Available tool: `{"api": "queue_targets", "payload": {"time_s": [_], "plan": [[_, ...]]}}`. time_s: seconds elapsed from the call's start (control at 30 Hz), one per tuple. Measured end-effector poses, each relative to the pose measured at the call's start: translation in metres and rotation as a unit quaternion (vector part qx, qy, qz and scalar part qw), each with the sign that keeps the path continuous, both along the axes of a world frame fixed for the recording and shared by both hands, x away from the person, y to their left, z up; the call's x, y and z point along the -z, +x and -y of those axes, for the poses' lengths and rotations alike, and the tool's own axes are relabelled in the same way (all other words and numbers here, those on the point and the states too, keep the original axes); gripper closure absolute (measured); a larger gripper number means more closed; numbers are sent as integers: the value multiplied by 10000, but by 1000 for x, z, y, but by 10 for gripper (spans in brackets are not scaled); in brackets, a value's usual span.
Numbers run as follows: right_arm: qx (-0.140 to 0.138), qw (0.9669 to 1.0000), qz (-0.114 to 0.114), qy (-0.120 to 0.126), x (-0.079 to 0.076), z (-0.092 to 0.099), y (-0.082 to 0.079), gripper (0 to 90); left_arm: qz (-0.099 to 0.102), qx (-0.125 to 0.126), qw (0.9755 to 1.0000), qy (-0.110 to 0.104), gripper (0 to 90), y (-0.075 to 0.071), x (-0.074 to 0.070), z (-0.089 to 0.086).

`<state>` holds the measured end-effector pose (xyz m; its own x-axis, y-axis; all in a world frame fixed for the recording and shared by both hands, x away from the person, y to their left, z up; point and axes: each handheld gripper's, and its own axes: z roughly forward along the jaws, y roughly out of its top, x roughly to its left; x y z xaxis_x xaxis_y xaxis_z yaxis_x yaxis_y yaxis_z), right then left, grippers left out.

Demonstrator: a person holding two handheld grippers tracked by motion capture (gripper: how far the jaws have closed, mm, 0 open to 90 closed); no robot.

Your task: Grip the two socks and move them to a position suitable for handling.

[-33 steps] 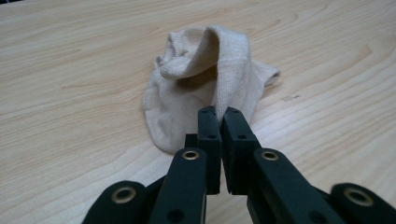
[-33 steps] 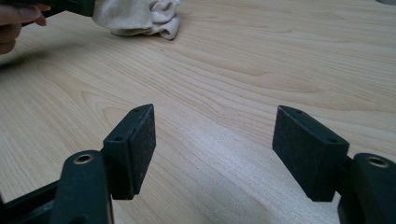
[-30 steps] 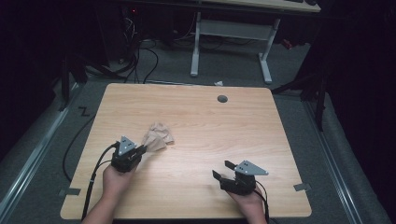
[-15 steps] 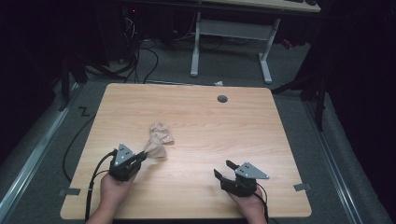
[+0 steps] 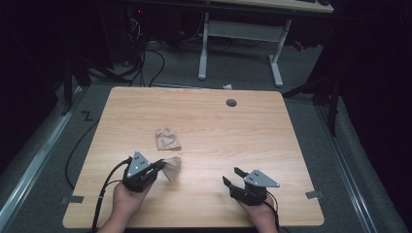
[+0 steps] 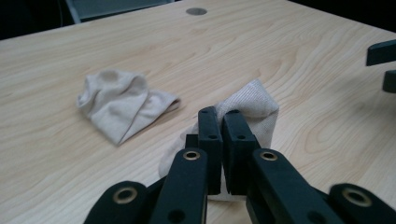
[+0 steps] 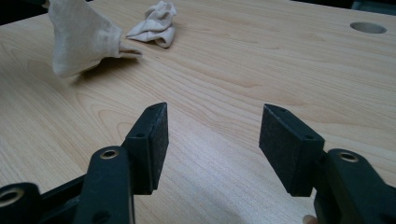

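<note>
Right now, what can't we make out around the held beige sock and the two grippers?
- Beige knit sock: pinched end hidden behind the shut left gripper, left gripper view.
- Crumpled beige sock: high view, too small to read folds.
- Right gripper, open: body cut off by bottom edge, right gripper view.

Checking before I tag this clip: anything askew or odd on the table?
Nothing damaged or spilled. The two beige socks are apart: one sock lies crumpled mid-table, the other sock is pinched in the left claw. The right claw is open, holding nothing.

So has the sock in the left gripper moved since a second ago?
Yes. The left gripper has pulled one sock toward the table's near edge, away from the cable hole. The other sock now lies apart from it.
</note>
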<state>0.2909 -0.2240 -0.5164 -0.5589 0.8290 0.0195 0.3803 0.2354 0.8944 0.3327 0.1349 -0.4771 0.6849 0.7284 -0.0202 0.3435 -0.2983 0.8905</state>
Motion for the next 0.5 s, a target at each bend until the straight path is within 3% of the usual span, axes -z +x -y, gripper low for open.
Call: {"api": "queue_targets", "payload": {"time_s": [0.3,0.5], "plan": [[2,10000,-25,34,0,2,1,436,0,490,9988,53,875,1,-6,44],[1,10000,-56,74,1,2,1,447,24,718,9974,68,876,-1,-15,63]]}}
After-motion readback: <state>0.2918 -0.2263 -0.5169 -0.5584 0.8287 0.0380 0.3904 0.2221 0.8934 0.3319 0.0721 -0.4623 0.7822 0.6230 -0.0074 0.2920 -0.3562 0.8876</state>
